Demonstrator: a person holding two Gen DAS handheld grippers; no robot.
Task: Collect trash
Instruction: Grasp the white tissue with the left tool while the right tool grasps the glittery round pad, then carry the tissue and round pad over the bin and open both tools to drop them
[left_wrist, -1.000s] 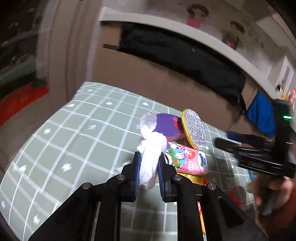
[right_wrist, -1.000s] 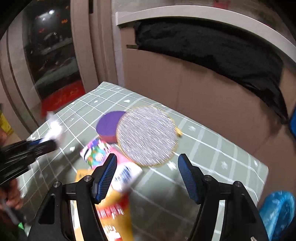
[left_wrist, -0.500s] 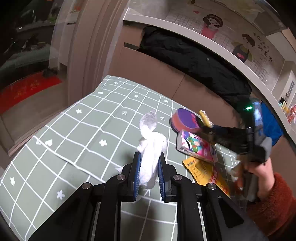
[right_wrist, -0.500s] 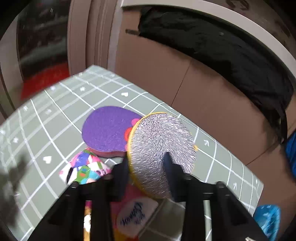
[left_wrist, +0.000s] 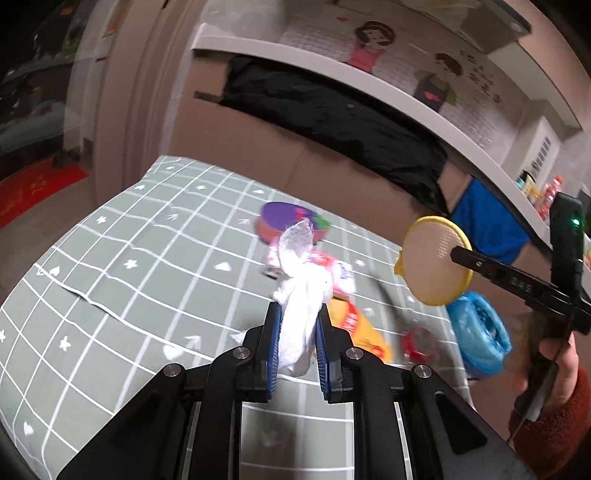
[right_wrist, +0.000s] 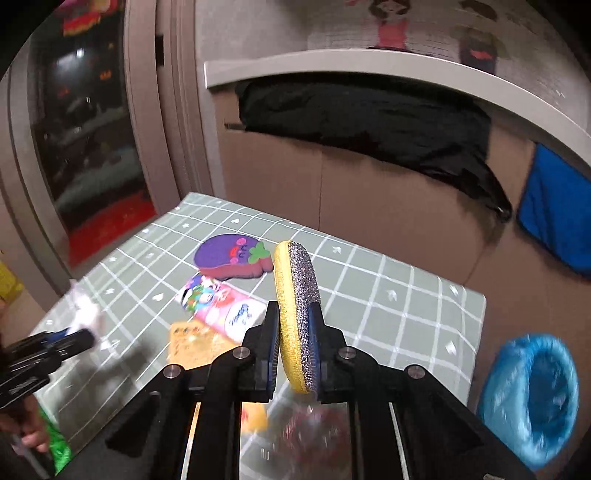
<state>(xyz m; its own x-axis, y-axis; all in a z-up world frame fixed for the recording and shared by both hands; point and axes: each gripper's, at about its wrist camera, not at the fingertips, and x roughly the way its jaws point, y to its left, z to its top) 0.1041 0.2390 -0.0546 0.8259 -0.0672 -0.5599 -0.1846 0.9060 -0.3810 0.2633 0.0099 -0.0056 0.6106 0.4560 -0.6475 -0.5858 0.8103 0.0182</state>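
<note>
My left gripper (left_wrist: 297, 310) is shut on a crumpled white tissue (left_wrist: 301, 280) and holds it above the green checked tablecloth (left_wrist: 147, 266). At the right of the left wrist view, my right gripper (left_wrist: 456, 253) carries a round yellow scouring pad (left_wrist: 432, 269) in the air. Seen from the right wrist, that gripper (right_wrist: 293, 310) is shut on the scouring pad (right_wrist: 297, 299), which stands on edge with its silver face to the right. A bin lined with a blue bag (right_wrist: 532, 398) stands beside the table's right edge. The left gripper (right_wrist: 79, 334) shows at the far left with the tissue (right_wrist: 85, 310).
On the cloth lie a purple eggplant-shaped sponge (right_wrist: 231, 256), a pink printed packet (right_wrist: 221, 304) and an orange wrapper (right_wrist: 192, 341). A red blurred item (left_wrist: 419, 341) sits near the bin (left_wrist: 476, 334). Cardboard panels and a black garment (right_wrist: 369, 122) stand behind the table.
The right gripper shut on the scouring pad and lifted it off the table toward the right. The left gripper with the tissue shifted, and the blue-lined bin came into view.
</note>
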